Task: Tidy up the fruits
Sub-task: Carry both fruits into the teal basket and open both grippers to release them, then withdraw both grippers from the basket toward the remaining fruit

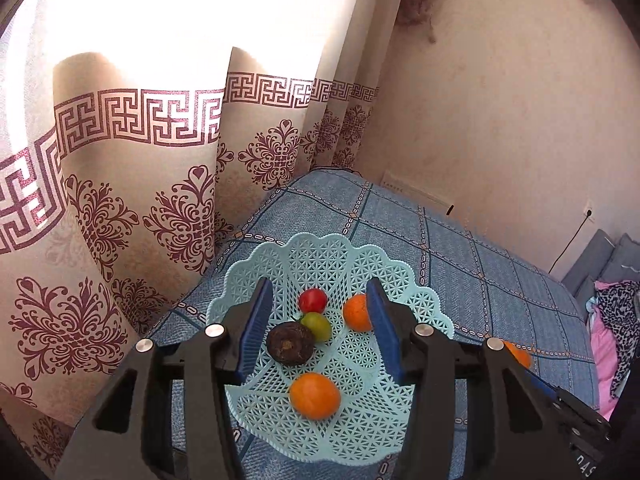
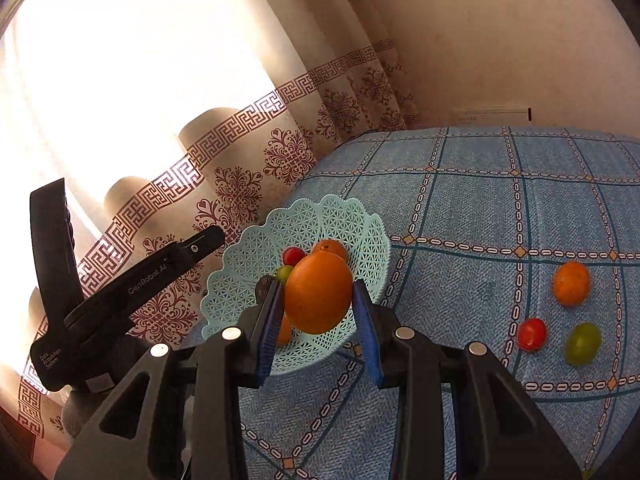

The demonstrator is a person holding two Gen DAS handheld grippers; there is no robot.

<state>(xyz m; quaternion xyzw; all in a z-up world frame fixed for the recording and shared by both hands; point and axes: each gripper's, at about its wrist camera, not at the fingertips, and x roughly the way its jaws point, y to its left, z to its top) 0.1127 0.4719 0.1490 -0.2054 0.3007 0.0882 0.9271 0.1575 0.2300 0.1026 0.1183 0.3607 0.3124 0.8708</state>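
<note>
A pale blue lattice basket (image 1: 400, 276) sits on the blue checked tablecloth. In it lie a red tomato (image 1: 313, 300), a green tomato (image 1: 318, 326), a dark brown fruit (image 1: 290, 343) and two oranges (image 1: 315, 395) (image 1: 356, 312). My left gripper (image 1: 319, 284) hangs open over the basket with nothing between its fingers. My right gripper (image 2: 319, 300) is shut on a large orange (image 2: 319, 292), held just to the right of the basket (image 2: 240, 268). On the cloth further right lie an orange (image 2: 571, 283), a red tomato (image 2: 532, 334) and a green tomato (image 2: 583, 343).
A patterned curtain (image 1: 120, 200) hangs close behind the basket on the left, and a beige wall (image 1: 500, 120) stands at the back. The table edge (image 1: 184, 304) runs right beside the basket. Grey cushions and clothes (image 1: 616, 300) lie beyond the table's right end.
</note>
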